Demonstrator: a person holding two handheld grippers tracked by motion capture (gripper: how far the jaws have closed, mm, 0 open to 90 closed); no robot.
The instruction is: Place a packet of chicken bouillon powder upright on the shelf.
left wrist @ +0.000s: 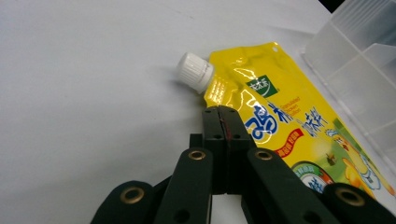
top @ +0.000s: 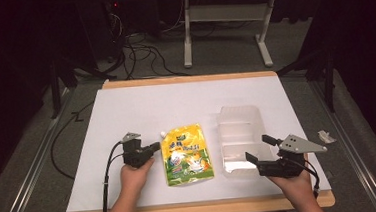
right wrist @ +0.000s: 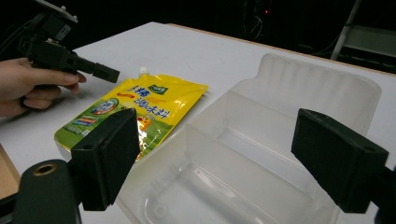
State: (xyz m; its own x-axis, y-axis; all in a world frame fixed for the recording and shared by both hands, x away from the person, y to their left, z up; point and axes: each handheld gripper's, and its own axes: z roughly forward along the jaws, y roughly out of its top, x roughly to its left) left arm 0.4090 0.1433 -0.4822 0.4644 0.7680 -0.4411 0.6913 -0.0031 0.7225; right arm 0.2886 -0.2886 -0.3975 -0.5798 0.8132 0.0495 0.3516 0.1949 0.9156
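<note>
Item: pouch (top: 187, 154), yellow, capped spout, lying flat at centre frame beside tub (top: 241, 137). Likely soft, slick, sloshy; best pinched at a sealed edge or the spout. Left gripper (top: 155, 147): jaws closed, empty. Right gripper (top: 259, 148): jaws wide, empty.

The left gripper (top: 151, 148) is showing a black body, a small grey three-cornered plate on top and a black cable looping off toward the near table edge. Up close, its flat black links are carrying brass-ringed pivot holes and small dark screws, and a thin reddish line is running along the seam between the jaws. The right gripper (top: 260, 148) is wearing a larger grey plate dotted with small holes, and its black jaws are ending in blocky matte pads. Both forearms are bare, sleeveless.
</note>
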